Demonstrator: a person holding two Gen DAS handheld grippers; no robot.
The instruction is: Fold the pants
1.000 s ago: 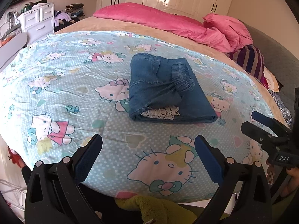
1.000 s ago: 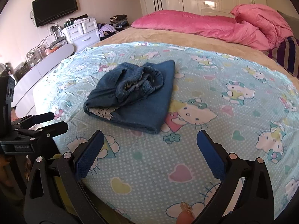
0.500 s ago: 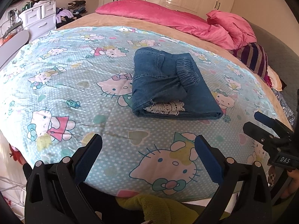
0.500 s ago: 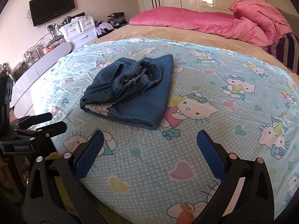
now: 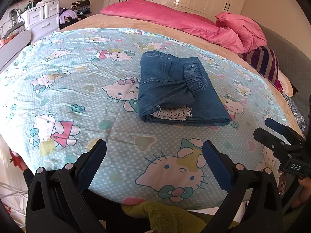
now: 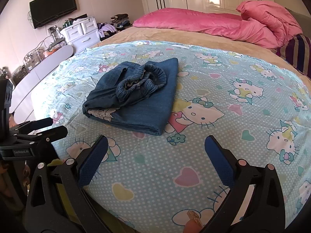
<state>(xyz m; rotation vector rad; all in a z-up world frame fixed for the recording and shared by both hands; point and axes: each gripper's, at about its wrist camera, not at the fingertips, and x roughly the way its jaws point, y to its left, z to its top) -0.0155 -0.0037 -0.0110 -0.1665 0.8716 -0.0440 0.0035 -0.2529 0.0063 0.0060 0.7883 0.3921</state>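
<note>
Plainly "DAS" marks the right claw (image 5: 279, 134); both claws spread, pants (image 5: 175, 91) folded.

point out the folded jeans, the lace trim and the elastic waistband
folded jeans (image 5: 206, 104) left wrist view, flat bottom layer
lace trim (image 5: 172, 113) left wrist view, white edge at the near end
elastic waistband (image 6: 155, 73) right wrist view, gathered band on top

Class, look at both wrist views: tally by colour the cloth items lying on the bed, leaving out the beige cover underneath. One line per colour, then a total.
Blue denim: 1, the folded pants
Light blue cartoon print: 1, the sheet
Pink: 2, the long pillow and the bunched quilt
Striped purple: 1, the cushion
Total: 5
</note>
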